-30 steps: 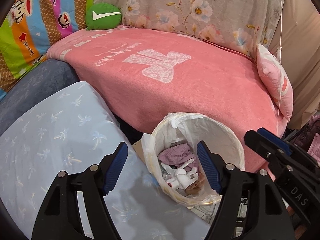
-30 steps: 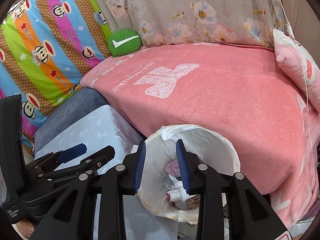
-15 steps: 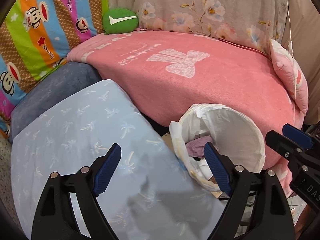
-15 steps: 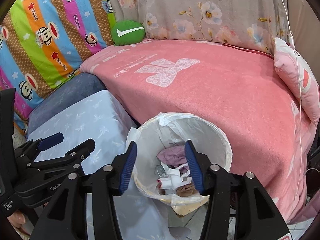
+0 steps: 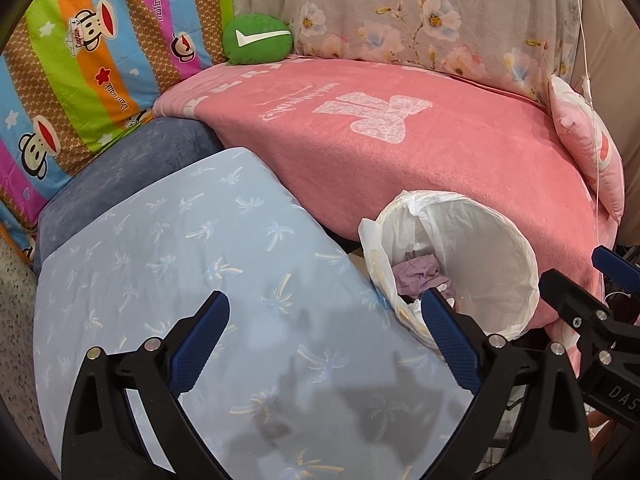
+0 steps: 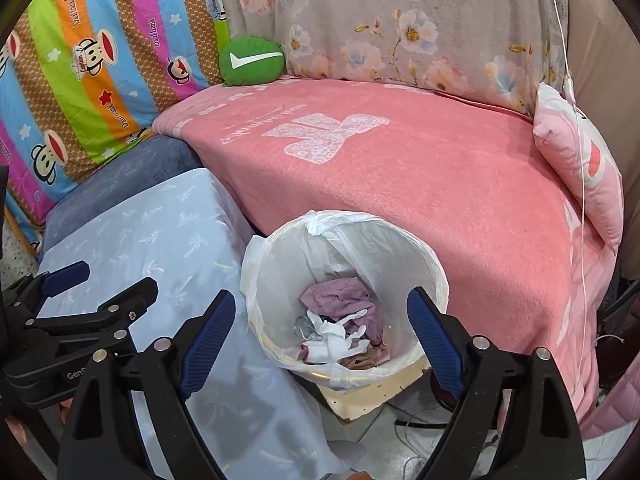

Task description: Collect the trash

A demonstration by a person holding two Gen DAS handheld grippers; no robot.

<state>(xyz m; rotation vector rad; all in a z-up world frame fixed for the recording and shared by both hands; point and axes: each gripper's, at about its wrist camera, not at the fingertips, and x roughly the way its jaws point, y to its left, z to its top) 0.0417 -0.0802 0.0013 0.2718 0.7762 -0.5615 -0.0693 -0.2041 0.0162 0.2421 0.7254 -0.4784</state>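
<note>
Here, both the left gripper and the right gripper are held spread and empty; crumpled trash is seen inside the lined bin, near the pink blanket.

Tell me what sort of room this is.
Probably a bedroom or a home sitting corner: a pink blanket covers a bed or sofa, with a cartoon-monkey quilt and floral fabric behind it. A bag-lined trash bin stands beside it on the floor.
</note>
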